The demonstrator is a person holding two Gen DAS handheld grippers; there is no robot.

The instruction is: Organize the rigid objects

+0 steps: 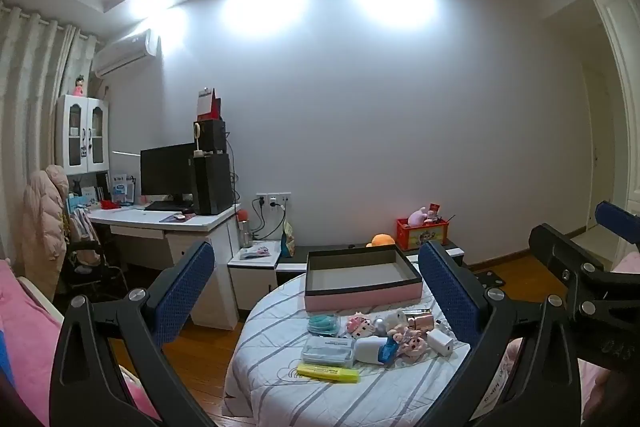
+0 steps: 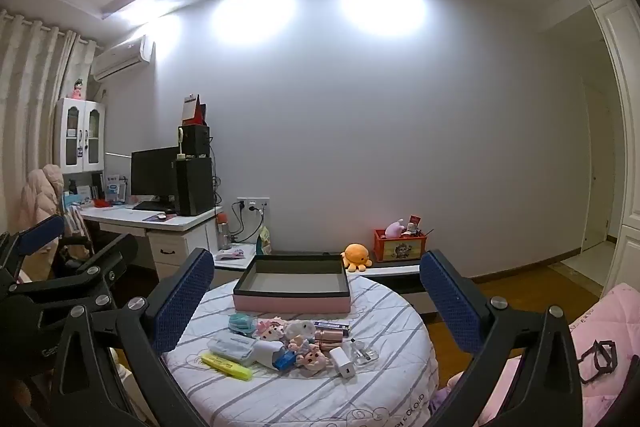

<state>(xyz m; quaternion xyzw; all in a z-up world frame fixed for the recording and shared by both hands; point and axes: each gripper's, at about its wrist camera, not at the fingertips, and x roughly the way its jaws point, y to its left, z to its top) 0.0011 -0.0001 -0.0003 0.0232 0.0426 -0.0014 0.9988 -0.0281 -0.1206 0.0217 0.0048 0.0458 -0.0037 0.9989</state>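
Both wrist views level, side by side, sharing round table [image 1: 280, 379] [image 2: 400, 311]; far edge likely cropped.

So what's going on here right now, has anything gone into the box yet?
Nothing yet. Both the left gripper and the right gripper hover level with jaws wide open, holding nothing. The pink box sits empty at the far side of the round table. The small items, such as the yellow highlighter and white charger, lie loose in front of it.

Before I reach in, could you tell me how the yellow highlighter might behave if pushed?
The yellow highlighter looks rigid and flattish, so it would probably slide, not roll. The quilted cloth beneath may drag on it.
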